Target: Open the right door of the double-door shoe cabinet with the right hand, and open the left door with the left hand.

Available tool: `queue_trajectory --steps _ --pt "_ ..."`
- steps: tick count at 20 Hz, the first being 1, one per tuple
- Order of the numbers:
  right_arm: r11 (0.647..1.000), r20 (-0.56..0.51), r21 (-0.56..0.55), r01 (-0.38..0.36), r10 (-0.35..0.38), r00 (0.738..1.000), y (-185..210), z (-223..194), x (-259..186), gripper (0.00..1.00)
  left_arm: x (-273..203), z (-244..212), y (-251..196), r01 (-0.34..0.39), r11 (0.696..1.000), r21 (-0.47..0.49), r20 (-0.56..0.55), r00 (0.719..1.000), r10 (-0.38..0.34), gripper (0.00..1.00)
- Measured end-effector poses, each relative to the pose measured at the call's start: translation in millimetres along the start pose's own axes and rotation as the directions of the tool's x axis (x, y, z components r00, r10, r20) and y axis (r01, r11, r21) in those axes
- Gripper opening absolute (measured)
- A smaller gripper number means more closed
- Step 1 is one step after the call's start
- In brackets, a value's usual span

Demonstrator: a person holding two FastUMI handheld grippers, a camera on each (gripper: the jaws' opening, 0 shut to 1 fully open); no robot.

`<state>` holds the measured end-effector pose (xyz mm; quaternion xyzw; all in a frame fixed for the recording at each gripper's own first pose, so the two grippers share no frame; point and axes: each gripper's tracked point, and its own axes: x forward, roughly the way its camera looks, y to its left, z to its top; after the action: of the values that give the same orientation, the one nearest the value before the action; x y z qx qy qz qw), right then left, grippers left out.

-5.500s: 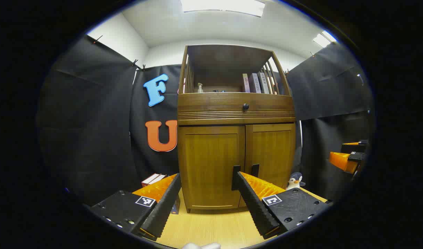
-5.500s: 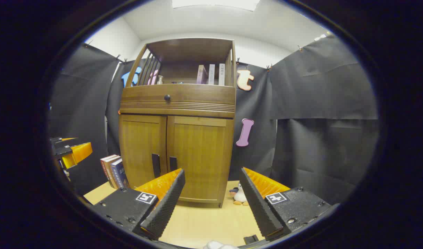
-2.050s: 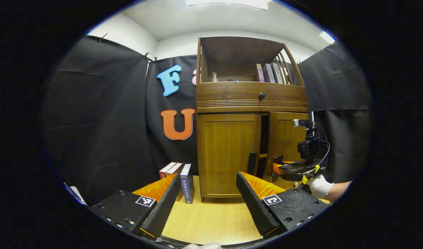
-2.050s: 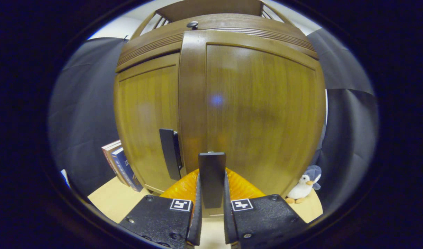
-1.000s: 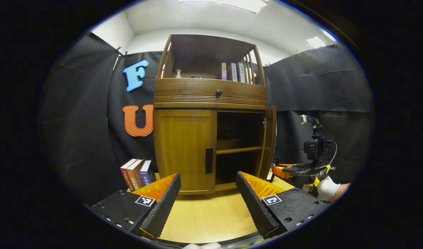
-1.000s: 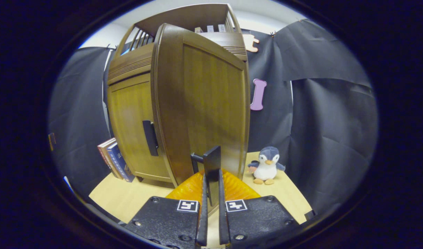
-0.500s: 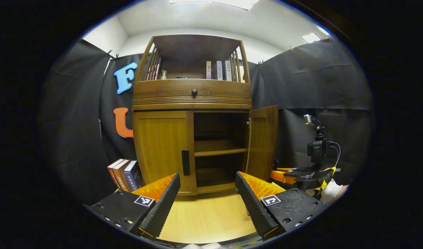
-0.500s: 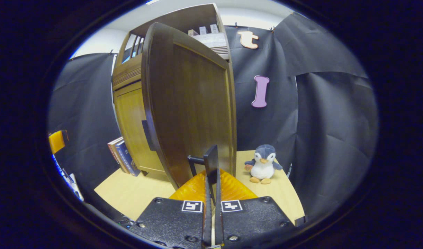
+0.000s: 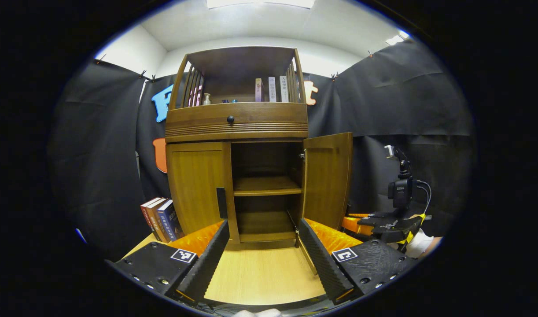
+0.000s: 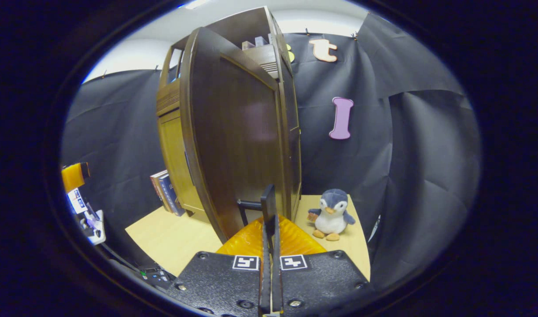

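The wooden shoe cabinet (image 9: 236,123) stands straight ahead in the left gripper view. Its left door (image 9: 197,185) is shut, with a dark upright handle (image 9: 221,202) at its inner edge. The right door (image 9: 327,176) is swung wide, baring two inner shelves (image 9: 267,191). My left gripper (image 9: 263,224) is open and holds nothing, a short way in front of the cabinet's base. In the right gripper view, my right gripper (image 10: 269,220) is shut on the right door's handle (image 10: 268,200), with the door (image 10: 238,145) edge-on ahead. The right gripper (image 9: 351,221) and its gloved hand show beside the open door.
Several books (image 9: 160,218) stand on the wooden floor (image 9: 260,277) left of the cabinet. A plush penguin (image 10: 333,214) sits right of the cabinet by the black cloth wall. Books and a bottle stand on the cabinet's top shelf (image 9: 269,90).
The right door has swung farther open, my right gripper still shut on its handle. My left gripper stays open and has shifted, so the left door's handle sits just above its left finger.
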<state>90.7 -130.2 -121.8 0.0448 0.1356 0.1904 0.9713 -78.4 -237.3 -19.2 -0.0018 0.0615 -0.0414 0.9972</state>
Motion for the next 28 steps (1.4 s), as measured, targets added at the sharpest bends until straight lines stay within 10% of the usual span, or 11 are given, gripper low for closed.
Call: queue_trajectory --steps 19,28 --pt "0.993 0.047 -0.062 -0.098 0.101 0.994 -38.4 -3.5 -18.7 0.11 -34.9 -0.8 -19.4 -0.12 0.993 -0.003 -0.022 0.993 0.12 0.96" --pt "0.987 0.1 0.038 0.158 -0.161 0.982 -93.2 12.2 -98.2 0.89 -24.6 6.1 9.4 -0.119 0.993 0.013 0.008 0.993 0.119 0.96"
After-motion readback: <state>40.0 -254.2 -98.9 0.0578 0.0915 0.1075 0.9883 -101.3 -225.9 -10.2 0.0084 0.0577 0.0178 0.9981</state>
